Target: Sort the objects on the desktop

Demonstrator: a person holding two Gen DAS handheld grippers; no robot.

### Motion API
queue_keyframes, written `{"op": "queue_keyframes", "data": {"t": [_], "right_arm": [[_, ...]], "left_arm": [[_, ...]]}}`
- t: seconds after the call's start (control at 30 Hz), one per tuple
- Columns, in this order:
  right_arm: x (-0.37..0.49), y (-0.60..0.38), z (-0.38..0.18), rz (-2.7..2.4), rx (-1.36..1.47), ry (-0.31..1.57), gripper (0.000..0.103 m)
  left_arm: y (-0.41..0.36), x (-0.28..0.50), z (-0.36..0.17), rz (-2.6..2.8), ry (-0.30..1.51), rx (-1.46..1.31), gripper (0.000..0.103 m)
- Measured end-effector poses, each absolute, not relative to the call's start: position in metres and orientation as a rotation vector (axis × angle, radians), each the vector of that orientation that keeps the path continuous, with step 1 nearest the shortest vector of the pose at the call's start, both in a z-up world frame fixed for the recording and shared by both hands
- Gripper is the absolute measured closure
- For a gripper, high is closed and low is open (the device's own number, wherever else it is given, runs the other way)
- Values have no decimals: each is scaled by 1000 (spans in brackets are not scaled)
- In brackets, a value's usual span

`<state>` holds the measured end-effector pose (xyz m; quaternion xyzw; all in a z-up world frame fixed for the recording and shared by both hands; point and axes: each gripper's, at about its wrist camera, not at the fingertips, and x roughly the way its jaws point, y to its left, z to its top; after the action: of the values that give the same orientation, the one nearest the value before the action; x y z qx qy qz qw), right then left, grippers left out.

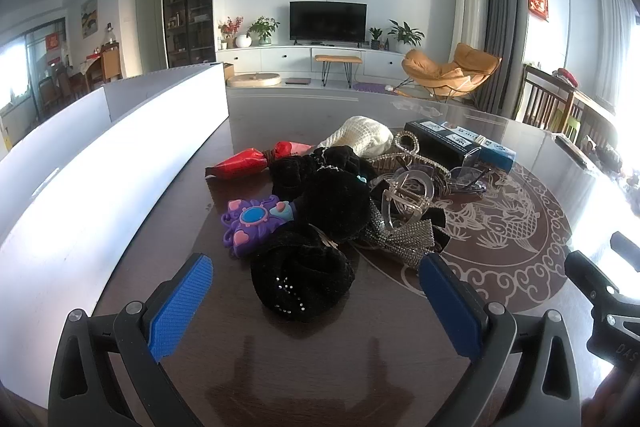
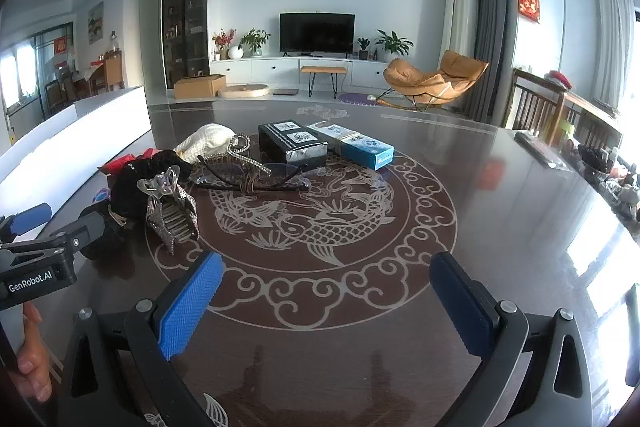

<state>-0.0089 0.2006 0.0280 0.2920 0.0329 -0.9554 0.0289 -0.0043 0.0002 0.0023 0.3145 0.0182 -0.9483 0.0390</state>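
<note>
Heap of small desktop objects, on a dark table (image 2: 500,195) bearing a pale fish-and-cloud roundel.

Left wrist view, heap centred:
- Black sequinned scrunchie (image 1: 302,277), 6 o'clock edge of the heap, nearest the jaws.
- Second black velvet scrunchie (image 1: 334,205), touching the first at its 12 o'clock.
- Purple toy with pink hearts and blue oval (image 1: 256,221), 9 o'clock side, partly under the black fabric.
- Red glossy bow-shaped piece (image 1: 248,161), 11 o'clock.
- Cream knitted item (image 1: 362,135), 12 o'clock, far edge.
- Clear hair claw (image 1: 408,195), 3 o'clock of the velvet scrunchie, resting on a rhinestone bow (image 1: 404,241).
- Eyeglasses (image 1: 466,177), 2 o'clock, touching the heap.
- Black box (image 1: 440,143) and blue-white box (image 1: 496,153), side by side, 1 o'clock, behind the glasses.
- White open carton (image 1: 120,155), long wall running along the 9 to 10 o'clock side, well lit, contents not visible.

Grippers:
- Left gripper (image 1: 316,301): jaws wide, blue pads either side of the sequinned scrunchie, holding nothing; whether the pads touch the fabric cannot be told.
- Right gripper (image 2: 326,301): jaws wide, empty, above bare table over the roundel; heap at its 10 o'clock, both boxes at 12 o'clock.
- In the right wrist view a hand (image 2: 34,359) shows at the 8 o'clock edge, below the left gripper's body.
</note>
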Motion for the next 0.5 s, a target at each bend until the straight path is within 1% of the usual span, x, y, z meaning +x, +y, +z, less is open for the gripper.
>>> {"op": "queue_keyframes", "data": {"t": [0.5], "right_arm": [[-22, 199, 19, -2908, 994, 90, 0]], "left_arm": [[0, -3, 3, -2908, 64, 963, 0]]}}
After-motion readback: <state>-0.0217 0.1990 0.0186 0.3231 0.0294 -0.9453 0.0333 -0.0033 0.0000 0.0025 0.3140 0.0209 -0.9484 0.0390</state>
